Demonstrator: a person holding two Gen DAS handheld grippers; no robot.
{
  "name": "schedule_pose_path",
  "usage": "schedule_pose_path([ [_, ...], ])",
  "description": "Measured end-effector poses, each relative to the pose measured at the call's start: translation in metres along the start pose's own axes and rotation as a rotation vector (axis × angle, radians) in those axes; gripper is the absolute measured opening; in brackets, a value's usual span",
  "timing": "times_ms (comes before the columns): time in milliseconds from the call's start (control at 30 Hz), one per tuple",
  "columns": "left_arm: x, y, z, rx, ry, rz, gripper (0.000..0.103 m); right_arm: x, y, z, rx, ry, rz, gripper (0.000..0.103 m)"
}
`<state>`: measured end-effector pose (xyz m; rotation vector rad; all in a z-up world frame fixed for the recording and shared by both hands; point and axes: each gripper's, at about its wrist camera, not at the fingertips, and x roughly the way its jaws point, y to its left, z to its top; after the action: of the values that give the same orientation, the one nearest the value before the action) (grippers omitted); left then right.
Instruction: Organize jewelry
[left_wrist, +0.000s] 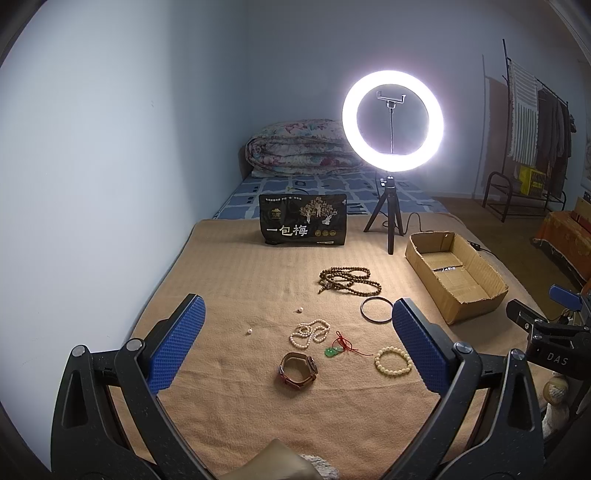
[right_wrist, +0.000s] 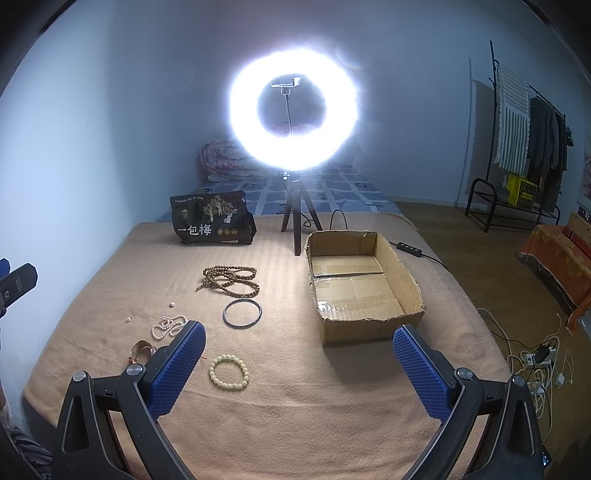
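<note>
Both grippers, left (left_wrist: 295, 339) and right (right_wrist: 299, 363), hover with jaws spread, holding nothing. Beads (left_wrist: 349, 281), bangle (left_wrist: 376, 309), pearls (left_wrist: 310, 332) and watch (left_wrist: 297, 370) lie on the blanket (left_wrist: 240, 288) beside an open box (right_wrist: 364, 280).

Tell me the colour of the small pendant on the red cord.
Green; the pendant shows best in the left wrist view, lying beside the watch.

This was a bedroom in a home. Ahead of the grippers lay a bed (right_wrist: 280, 424) under a tan blanket, with a folded floral quilt (left_wrist: 299, 147) at its far end against a blue-grey wall. Far off to the right stood a clothes rack (right_wrist: 532, 140) hung with garments, and low on the right, cables and a power strip (right_wrist: 535, 360) lay tangled on the floor.
</note>
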<state>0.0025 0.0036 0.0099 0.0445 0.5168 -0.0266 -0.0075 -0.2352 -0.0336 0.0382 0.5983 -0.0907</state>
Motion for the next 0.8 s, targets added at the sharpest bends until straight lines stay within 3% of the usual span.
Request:
schedule_pose_path([
  [800, 0.014, -0.004, -0.01, 0.001, 0.029, 0.006, 0.103, 0.005, 0.002, -0.001, 0.005, 0.023, 0.02, 0.103],
])
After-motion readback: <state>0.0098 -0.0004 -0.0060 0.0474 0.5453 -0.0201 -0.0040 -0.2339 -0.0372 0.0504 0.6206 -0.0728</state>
